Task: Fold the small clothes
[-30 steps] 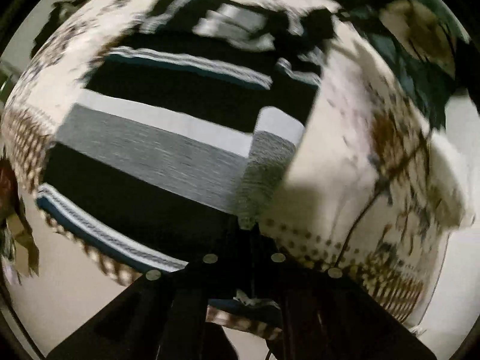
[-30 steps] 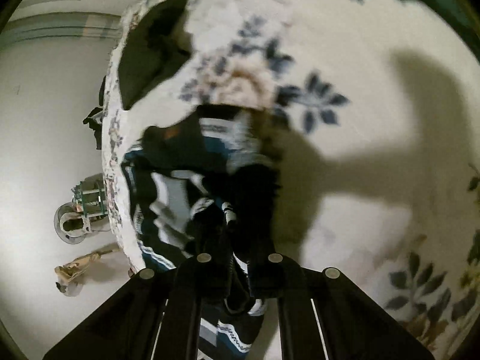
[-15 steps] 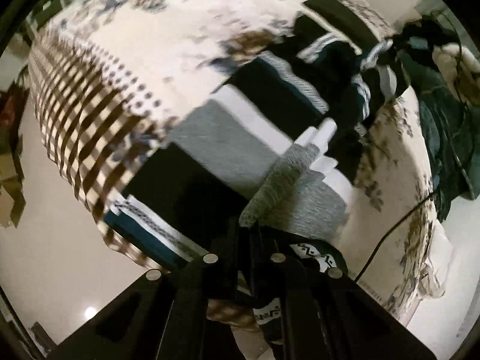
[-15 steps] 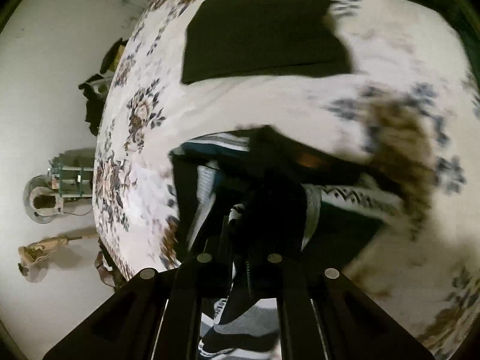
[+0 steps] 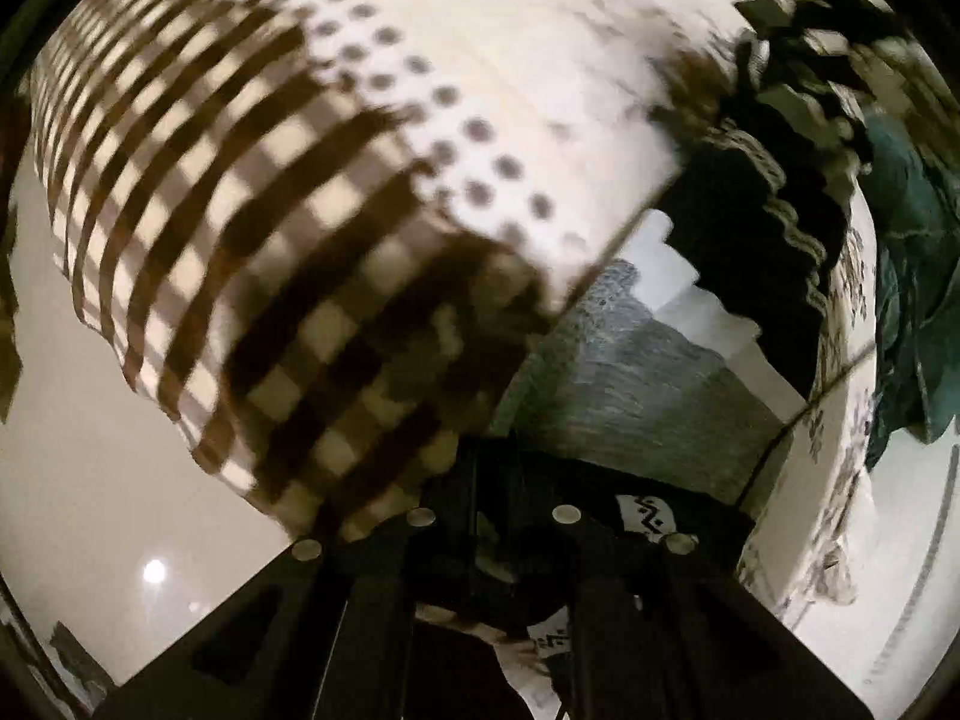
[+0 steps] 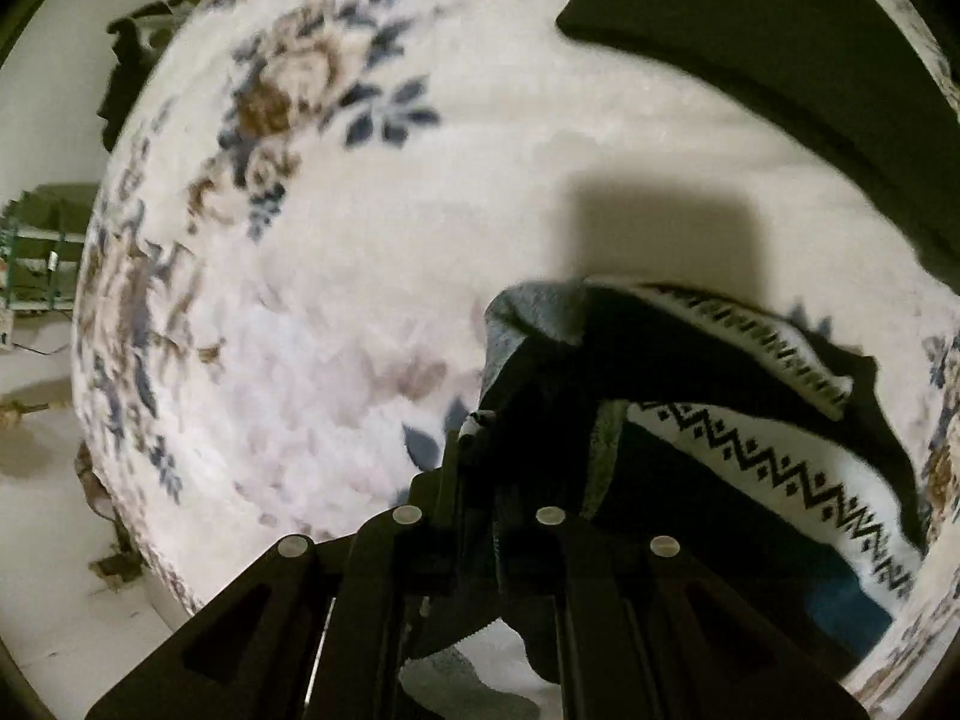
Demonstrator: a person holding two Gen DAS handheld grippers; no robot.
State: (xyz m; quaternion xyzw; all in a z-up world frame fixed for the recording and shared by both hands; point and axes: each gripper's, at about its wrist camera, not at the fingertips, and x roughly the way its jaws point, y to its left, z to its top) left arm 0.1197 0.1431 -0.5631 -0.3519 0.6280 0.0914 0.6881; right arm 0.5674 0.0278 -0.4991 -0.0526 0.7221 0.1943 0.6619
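A striped knit sweater [image 5: 660,378] with black, grey and white bands and a zigzag trim lies on a bed with a floral cover. My left gripper [image 5: 492,468] is shut on the sweater's edge at the bed's near side, cloth bunched between its fingers. In the right wrist view the same sweater [image 6: 750,438] is folded over itself, showing the zigzag trim. My right gripper [image 6: 480,450] is shut on a dark and grey fold of it, held low over the bed cover [image 6: 360,276].
A folded black garment [image 6: 780,42] lies on the bed at the upper right. The bed's checked brown skirt [image 5: 258,276] hangs over the pale floor [image 5: 108,480]. A dark green cloth [image 5: 912,300] sits at the right. A green crate [image 6: 42,246] stands on the floor at left.
Both grippers have carried the sweater's held edges sideways across the bed, doubling it over. The left view has swung toward the bed's checked edge; the right view has moved closer to the cover.
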